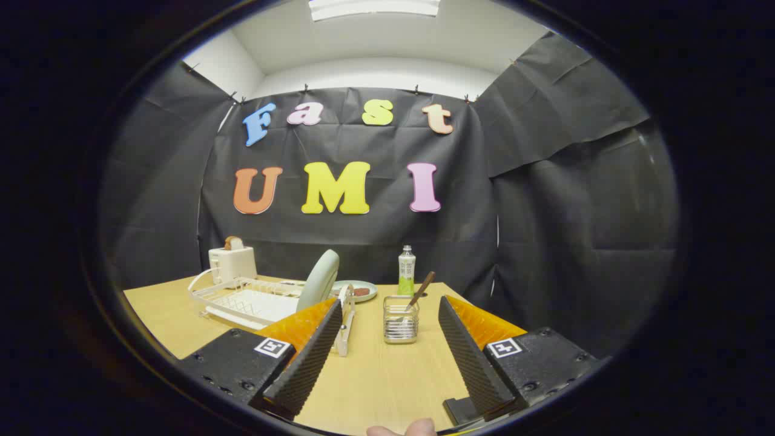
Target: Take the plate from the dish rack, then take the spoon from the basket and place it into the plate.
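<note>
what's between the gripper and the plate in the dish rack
Nothing visible. The open gripper holds nothing above the wooden table. The plate stands upright in the white dish rack, just beyond the left finger. The wire basket with the spoon sits beside that path.

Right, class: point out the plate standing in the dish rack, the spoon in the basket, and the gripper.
plate (319, 280): gripper view, middle of its pale upright face.
spoon (422, 288): gripper view, wooden handle above the basket.
gripper (387, 330): gripper view, open, midway between its fingertips, holding nothing.
</note>
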